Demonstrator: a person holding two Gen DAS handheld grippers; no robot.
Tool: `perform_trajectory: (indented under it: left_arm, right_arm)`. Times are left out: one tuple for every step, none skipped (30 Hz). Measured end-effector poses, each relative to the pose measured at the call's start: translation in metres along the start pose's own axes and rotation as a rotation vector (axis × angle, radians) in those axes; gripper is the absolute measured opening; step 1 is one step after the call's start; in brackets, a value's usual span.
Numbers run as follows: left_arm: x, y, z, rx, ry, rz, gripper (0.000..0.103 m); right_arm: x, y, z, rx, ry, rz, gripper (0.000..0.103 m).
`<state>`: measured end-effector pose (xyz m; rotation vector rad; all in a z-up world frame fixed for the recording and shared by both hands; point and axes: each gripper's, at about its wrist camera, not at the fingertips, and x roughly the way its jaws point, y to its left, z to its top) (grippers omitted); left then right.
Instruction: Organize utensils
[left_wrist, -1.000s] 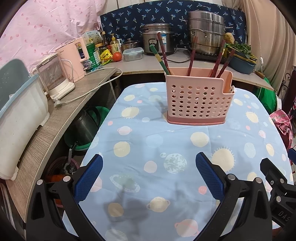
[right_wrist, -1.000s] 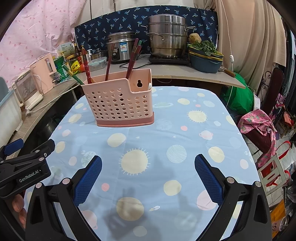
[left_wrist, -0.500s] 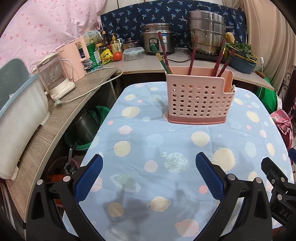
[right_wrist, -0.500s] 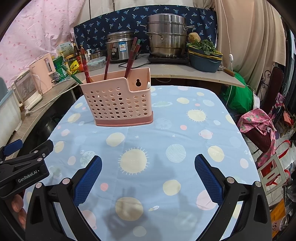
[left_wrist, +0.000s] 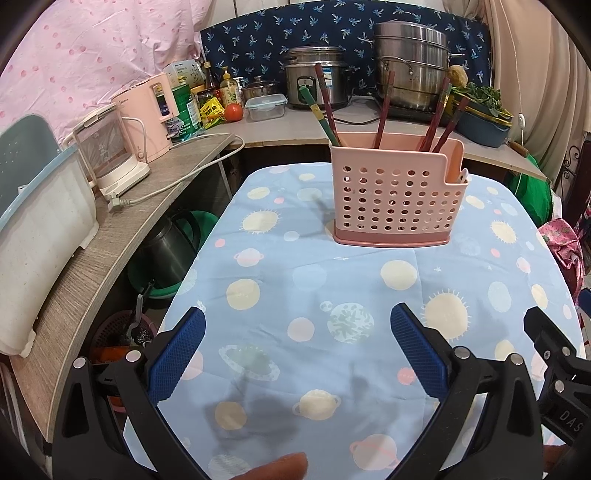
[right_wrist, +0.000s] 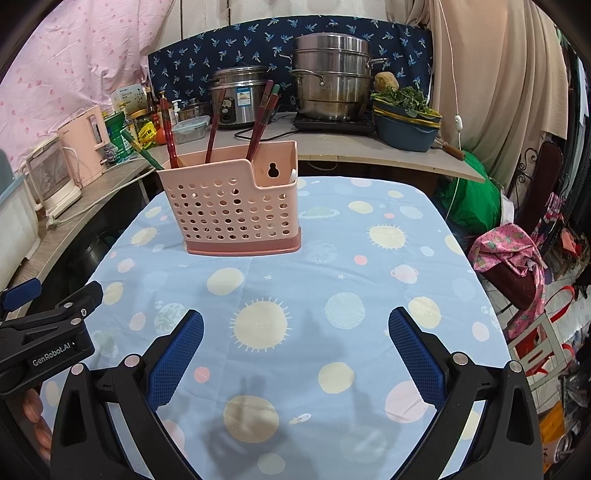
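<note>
Presently noted: pink perforated utensil holder (left_wrist: 397, 195) upright on planet-print tablecloth (left_wrist: 314, 280), chopsticks (left_wrist: 382, 110) standing inside. Left gripper (left_wrist: 297, 338) and right gripper (right_wrist: 295, 338) near holder's front, both spread wide, grasping nothing.

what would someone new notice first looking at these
The pink perforated utensil holder stands upright mid-table on the planet-print tablecloth, chopsticks poking out of its top. In the foreground, each open hand-held gripper, left and right, hangs empty above the cloth.
</note>
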<state>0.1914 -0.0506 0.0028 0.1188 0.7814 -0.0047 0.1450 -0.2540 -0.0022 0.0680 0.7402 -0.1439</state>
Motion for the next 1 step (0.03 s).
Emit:
perform_trajectory:
  left_arm:
    - [0.0000, -0.0011, -0.0002, 0.004, 0.001, 0.001, 0.096]
  right_arm:
    - [0.0002, 0.0001, -0.0003, -0.004, 0.000, -0.003, 0.096]
